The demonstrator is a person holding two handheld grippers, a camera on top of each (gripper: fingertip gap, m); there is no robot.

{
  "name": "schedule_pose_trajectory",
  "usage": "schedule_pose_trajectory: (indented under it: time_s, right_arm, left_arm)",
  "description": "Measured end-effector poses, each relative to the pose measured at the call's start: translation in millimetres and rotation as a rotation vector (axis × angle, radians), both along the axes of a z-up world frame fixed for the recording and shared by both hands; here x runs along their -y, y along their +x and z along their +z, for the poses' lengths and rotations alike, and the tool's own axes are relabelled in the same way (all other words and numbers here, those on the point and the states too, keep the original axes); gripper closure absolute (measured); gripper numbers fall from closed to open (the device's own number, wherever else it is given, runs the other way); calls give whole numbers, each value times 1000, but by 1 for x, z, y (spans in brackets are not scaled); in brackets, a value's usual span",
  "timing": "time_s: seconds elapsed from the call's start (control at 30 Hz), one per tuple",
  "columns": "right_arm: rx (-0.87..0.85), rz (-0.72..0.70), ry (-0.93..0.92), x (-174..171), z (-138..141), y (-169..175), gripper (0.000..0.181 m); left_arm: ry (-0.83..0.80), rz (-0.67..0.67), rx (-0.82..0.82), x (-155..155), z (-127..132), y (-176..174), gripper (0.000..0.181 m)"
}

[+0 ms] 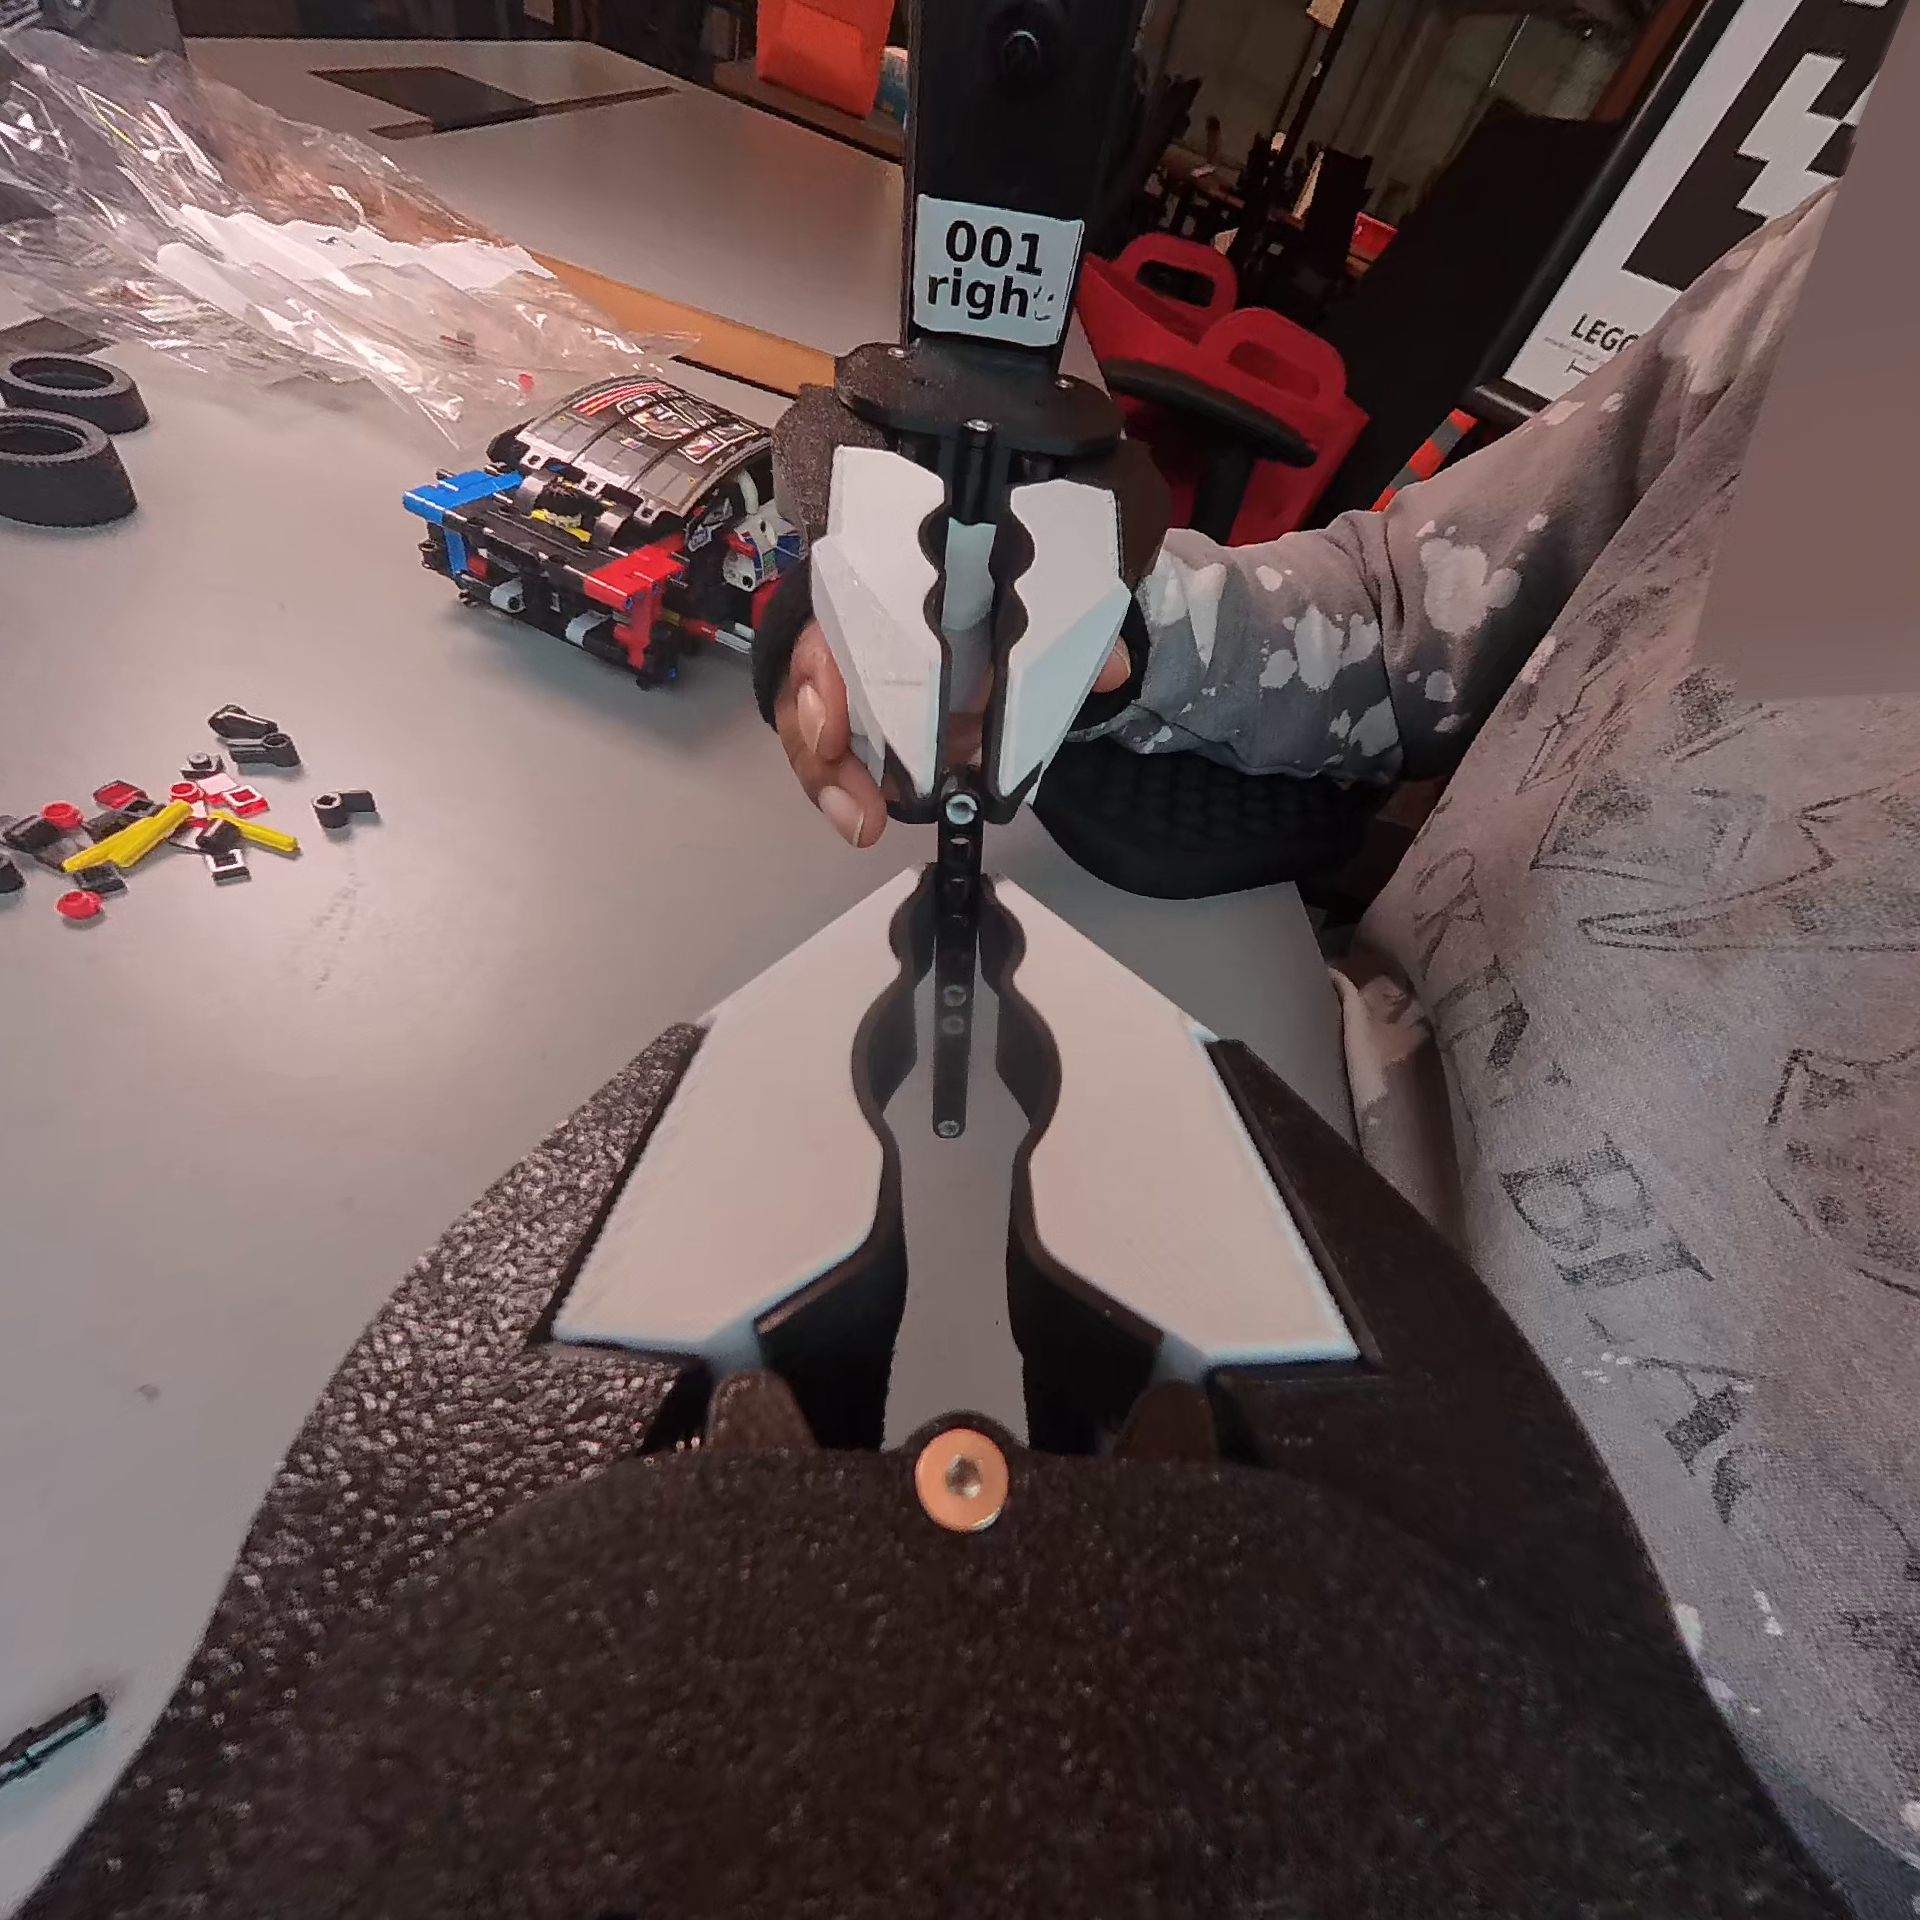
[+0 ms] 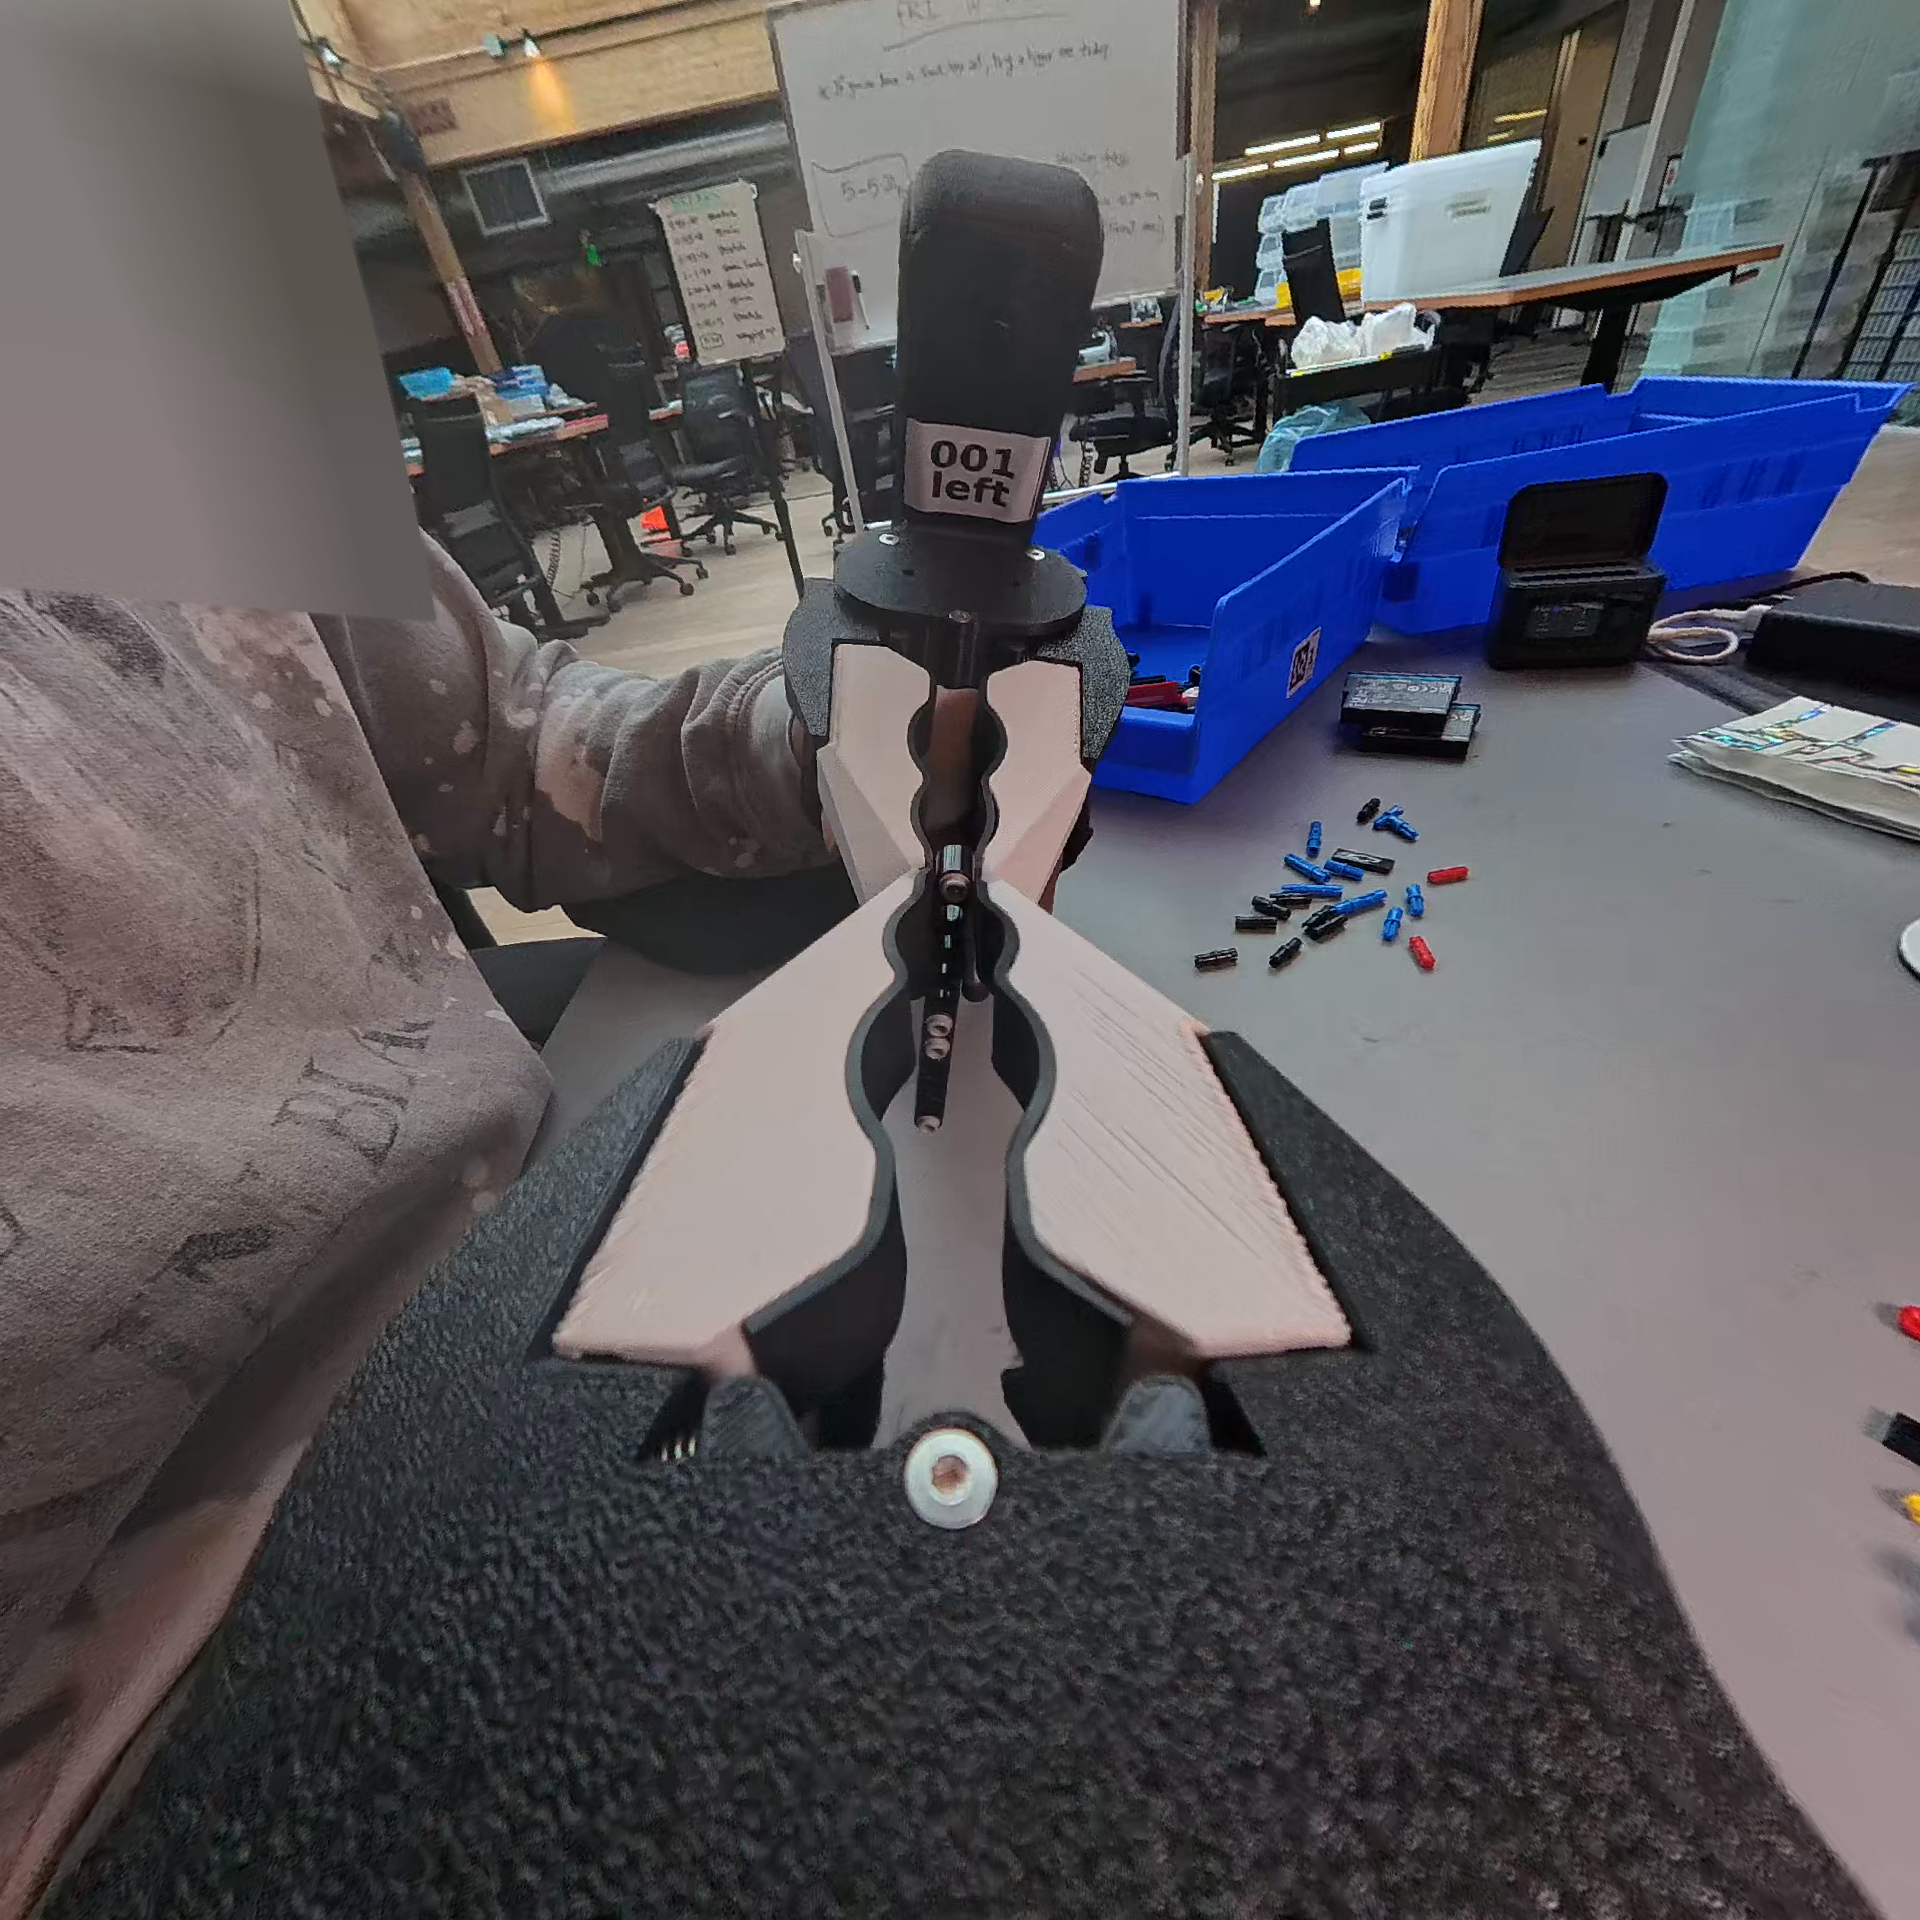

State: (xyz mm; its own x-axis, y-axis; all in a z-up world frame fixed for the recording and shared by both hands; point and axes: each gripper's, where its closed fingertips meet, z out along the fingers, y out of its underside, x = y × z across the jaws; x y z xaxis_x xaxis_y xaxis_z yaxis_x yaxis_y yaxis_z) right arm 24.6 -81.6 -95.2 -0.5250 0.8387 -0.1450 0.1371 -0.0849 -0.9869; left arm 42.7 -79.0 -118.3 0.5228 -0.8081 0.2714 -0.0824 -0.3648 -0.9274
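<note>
A thin black beam with holes (image 1: 951,997) is held in the air above the grey table (image 1: 364,1039), between both grippers, which meet tip to tip. My left gripper (image 1: 956,883) is shut on the beam, whose near end reaches back between its fingers. My right gripper (image 1: 958,795) faces it, held by a hand, and is shut on the beam's far end. In the right wrist view the beam (image 2: 935,1039) carries small tan pins and lies in my right gripper (image 2: 953,883), with my left gripper (image 2: 954,864) opposite.
A partly built black, red and blue toy car (image 1: 613,520) stands on the table, with loose small pieces (image 1: 177,810), two black tyres (image 1: 62,447) and plastic bags (image 1: 260,239). Blue bins (image 2: 1247,623), scattered pins (image 2: 1340,894), a black case (image 2: 1574,592) and a booklet (image 2: 1808,769) lie on the other side. Less than 4 cm separates the two grippers' tips.
</note>
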Motion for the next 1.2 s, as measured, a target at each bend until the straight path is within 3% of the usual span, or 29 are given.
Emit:
schedule_pose_trajectory:
  time_s: [0.63, 0.87, 1.2]
  right_arm:
    - [-4, 23, 57, 10, -3, 2, 169]
    - [-23, 15, 31, 6, 3, 3, 178]
    - [-13, 5, 88, 8, -2, 2, 175]
  left_arm:
    - [12, -37, 41, 5, 5, 2, 176]
    - [20, -38, 40, 6, 6, 2, 176]
    - [23, -38, 28, 6, 6, 3, 176]
